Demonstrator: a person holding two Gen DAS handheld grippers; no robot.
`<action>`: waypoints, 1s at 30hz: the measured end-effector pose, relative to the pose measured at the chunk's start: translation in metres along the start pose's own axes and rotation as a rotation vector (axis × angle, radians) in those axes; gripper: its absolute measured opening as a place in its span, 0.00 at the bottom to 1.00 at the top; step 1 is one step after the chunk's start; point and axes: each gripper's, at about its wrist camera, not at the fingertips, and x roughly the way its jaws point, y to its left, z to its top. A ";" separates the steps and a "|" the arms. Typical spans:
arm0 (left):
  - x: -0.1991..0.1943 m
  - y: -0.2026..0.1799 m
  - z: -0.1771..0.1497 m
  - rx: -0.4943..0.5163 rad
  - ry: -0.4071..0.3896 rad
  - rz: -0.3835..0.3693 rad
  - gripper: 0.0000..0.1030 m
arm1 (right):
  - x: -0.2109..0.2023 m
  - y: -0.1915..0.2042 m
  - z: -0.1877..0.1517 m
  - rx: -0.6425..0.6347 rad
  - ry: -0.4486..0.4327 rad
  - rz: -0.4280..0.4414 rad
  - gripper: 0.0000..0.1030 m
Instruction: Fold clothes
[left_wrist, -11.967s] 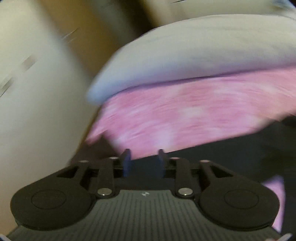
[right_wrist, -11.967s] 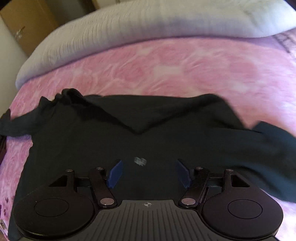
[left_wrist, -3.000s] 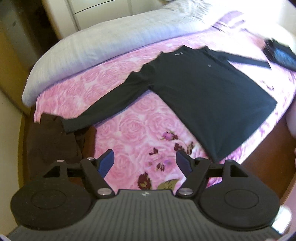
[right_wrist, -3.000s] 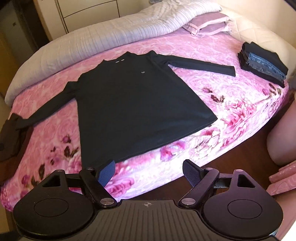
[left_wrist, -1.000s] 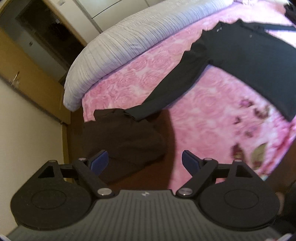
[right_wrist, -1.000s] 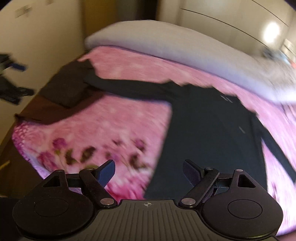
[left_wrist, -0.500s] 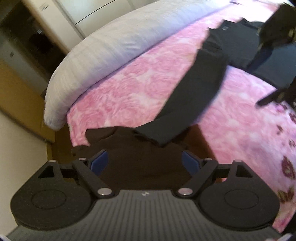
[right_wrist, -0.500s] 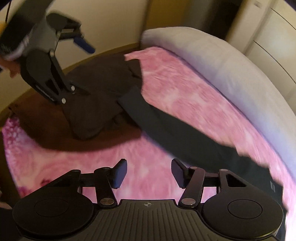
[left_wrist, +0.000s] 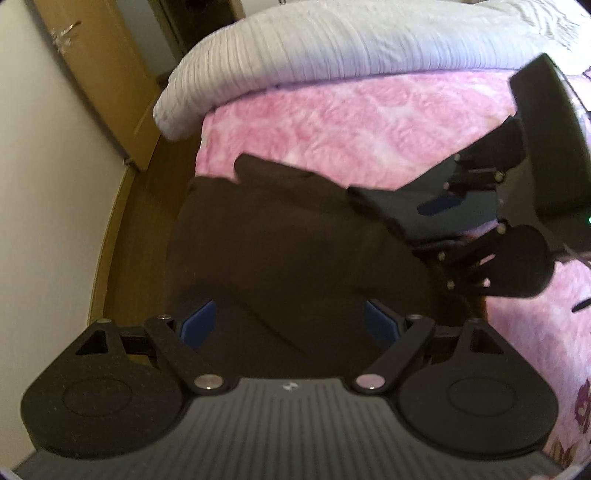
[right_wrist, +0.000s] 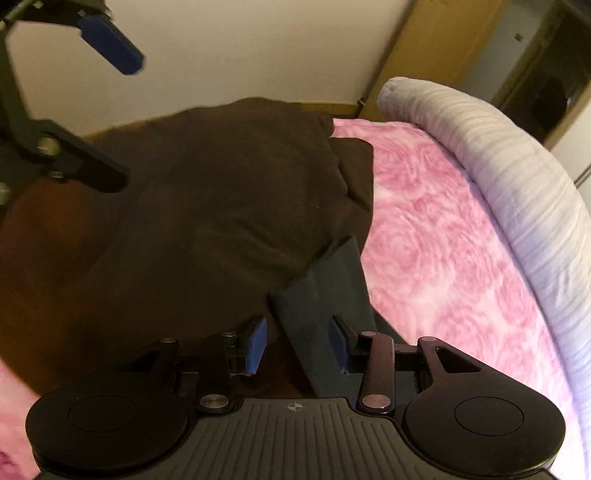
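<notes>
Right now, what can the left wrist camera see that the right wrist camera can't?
Only the left wrist view shows the whole right gripper from outside, reaching over the black sleeve. Only the right wrist view shows that sleeve's cuff between the right gripper's blue fingers, not yet pinched, and a left gripper finger from outside. Both show the brown garment, the pink bedspread and the grey quilt.

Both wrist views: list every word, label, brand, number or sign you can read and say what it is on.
None can be read.
Left gripper: a small pale emblem on its body, a mark without letters.
Right gripper: a small crosshair-like mark on its body, no text.
Black shirt sleeve, brown garment, pink bedspread: no print or label visible.
</notes>
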 end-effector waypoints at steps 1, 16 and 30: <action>0.000 0.000 -0.002 0.005 0.004 0.002 0.82 | 0.003 -0.001 0.001 0.000 0.002 0.005 0.28; -0.016 -0.100 0.065 0.186 -0.131 -0.132 0.82 | -0.204 -0.195 -0.073 0.668 -0.509 -0.171 0.06; 0.000 -0.342 0.125 0.239 -0.057 -0.209 0.82 | -0.236 -0.337 -0.505 1.611 -0.475 -0.466 0.06</action>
